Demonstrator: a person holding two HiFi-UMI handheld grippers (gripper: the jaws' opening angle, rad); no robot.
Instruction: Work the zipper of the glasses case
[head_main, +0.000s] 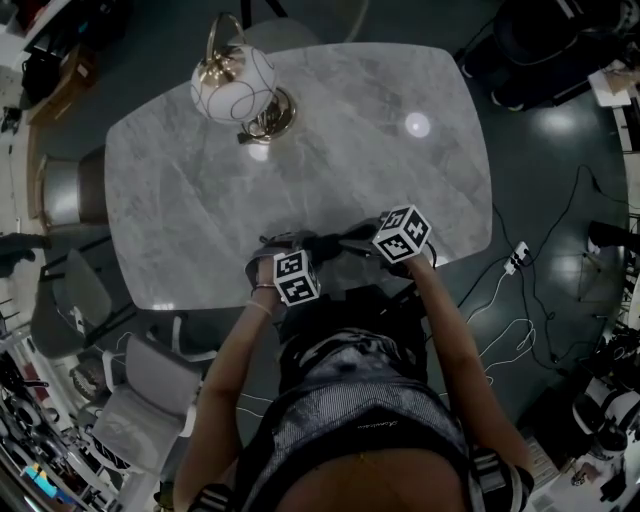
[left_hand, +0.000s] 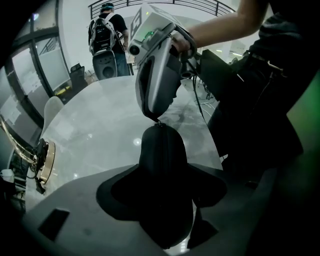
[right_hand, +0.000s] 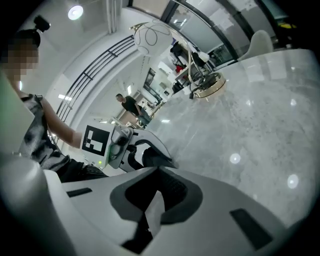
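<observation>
Glasses case (left_hand: 162, 165) clamped between left gripper (left_hand: 165, 197) jaws at near edge of table (head_main: 330, 150), lower end lost in shadow. Right gripper (right_hand: 159, 171) jaws pressed together at case's top; zipper pull (left_hand: 158, 122) a speck, hold on it unclear.

Both your forearms reach forward, close together. Your left tool (left_hand: 165, 192) points steeply down and clamps the glasses case (left_hand: 162, 150). Your right tool (right_hand: 152, 197), jaws pressed together, meets the case's far end.
</observation>
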